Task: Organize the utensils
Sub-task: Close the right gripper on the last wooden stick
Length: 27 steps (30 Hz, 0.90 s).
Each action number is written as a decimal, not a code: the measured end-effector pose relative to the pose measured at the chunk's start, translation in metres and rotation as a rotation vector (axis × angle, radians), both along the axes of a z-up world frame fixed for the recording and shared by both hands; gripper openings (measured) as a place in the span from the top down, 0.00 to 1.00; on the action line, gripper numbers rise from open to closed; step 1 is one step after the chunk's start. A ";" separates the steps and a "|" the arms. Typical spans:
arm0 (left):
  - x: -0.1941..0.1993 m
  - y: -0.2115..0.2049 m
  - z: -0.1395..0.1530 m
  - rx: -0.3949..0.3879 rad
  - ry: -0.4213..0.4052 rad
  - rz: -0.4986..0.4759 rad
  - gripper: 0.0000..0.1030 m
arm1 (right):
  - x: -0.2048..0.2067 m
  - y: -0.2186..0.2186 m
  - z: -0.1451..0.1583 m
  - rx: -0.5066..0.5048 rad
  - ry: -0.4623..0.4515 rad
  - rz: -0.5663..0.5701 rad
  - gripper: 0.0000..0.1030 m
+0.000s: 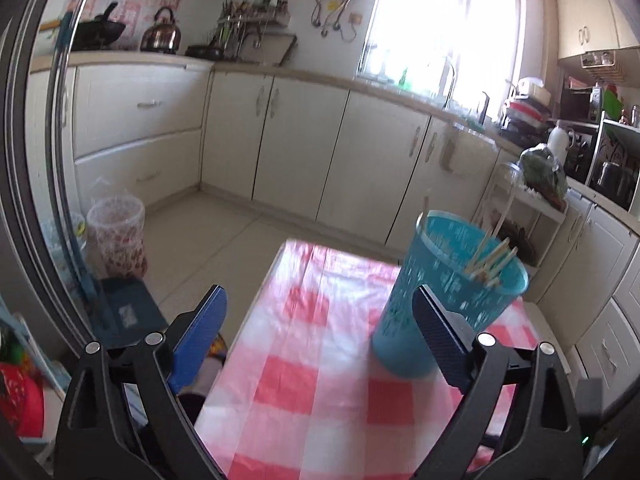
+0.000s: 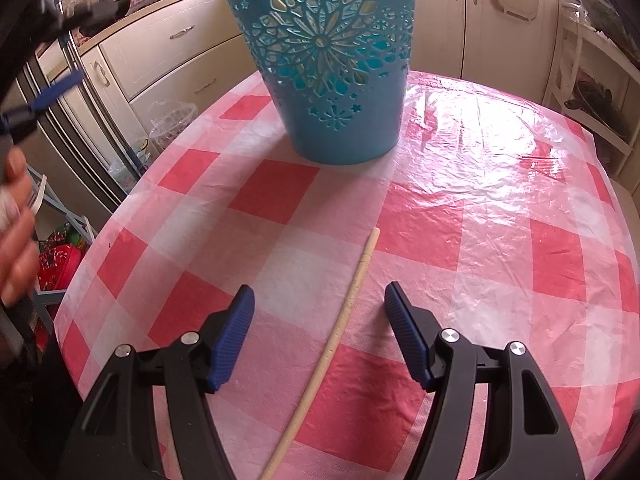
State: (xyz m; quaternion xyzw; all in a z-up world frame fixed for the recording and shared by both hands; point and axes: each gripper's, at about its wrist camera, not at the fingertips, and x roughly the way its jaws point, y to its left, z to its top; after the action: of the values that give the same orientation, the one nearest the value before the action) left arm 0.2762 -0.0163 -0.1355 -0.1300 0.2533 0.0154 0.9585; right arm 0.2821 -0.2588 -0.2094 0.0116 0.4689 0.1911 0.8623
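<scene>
A blue perforated basket (image 1: 440, 280) stands on the red-and-white checked table (image 1: 312, 380) and holds several pale chopsticks (image 1: 490, 260). My left gripper (image 1: 320, 308) is open and empty, raised above the table's near edge, the basket by its right finger. In the right wrist view the basket (image 2: 332, 60) stands at the far side of the table (image 2: 500, 220). One pale chopstick (image 2: 336, 336) lies flat on the cloth, running toward the basket. My right gripper (image 2: 318, 300) is open, low over the table, its fingers on either side of the chopstick without touching it.
Cream kitchen cabinets (image 1: 280, 128) line the far walls. A lined waste bin (image 1: 116, 236) stands on the floor left of the table. A white shelf rack (image 2: 588, 92) stands right of the table. The person's hand (image 2: 16, 232) and left gripper show at the left edge.
</scene>
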 end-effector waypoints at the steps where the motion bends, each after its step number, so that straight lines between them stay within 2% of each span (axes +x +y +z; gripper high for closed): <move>1: 0.002 0.001 -0.014 -0.012 0.041 -0.011 0.13 | 0.000 -0.003 0.000 0.009 0.002 -0.018 0.42; 2: 0.006 -0.001 -0.026 -0.017 0.075 -0.018 0.13 | 0.000 -0.005 0.000 0.013 0.003 -0.039 0.44; 4: 0.012 -0.005 -0.045 -0.025 0.137 -0.048 0.13 | 0.000 -0.007 0.001 -0.012 -0.006 -0.067 0.57; 6: 0.019 -0.013 -0.058 -0.009 0.173 -0.073 0.13 | -0.002 -0.001 0.001 -0.086 -0.029 -0.069 0.66; 7: 0.021 -0.017 -0.064 0.003 0.186 -0.086 0.13 | -0.004 0.003 0.001 -0.137 -0.045 -0.059 0.76; 9: 0.027 -0.024 -0.070 0.021 0.208 -0.104 0.13 | -0.009 0.014 0.002 -0.157 -0.046 -0.004 0.92; 12: 0.028 -0.029 -0.077 0.039 0.228 -0.110 0.13 | -0.015 0.024 0.004 -0.183 -0.039 0.060 0.94; 16: 0.028 -0.033 -0.077 0.062 0.231 -0.116 0.09 | -0.013 0.020 0.005 -0.154 0.013 0.058 0.91; 21: 0.031 -0.034 -0.077 0.064 0.251 -0.114 0.08 | -0.010 0.026 0.007 -0.213 0.022 0.097 0.91; 27: 0.035 -0.034 -0.079 0.068 0.272 -0.116 0.08 | -0.013 0.016 0.004 -0.160 0.054 0.061 0.93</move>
State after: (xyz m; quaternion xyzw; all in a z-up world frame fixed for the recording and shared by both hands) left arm 0.3107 -0.0502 -0.2148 -0.0793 0.3873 -0.0140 0.9184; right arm 0.2690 -0.2428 -0.2053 -0.0667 0.5057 0.1788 0.8413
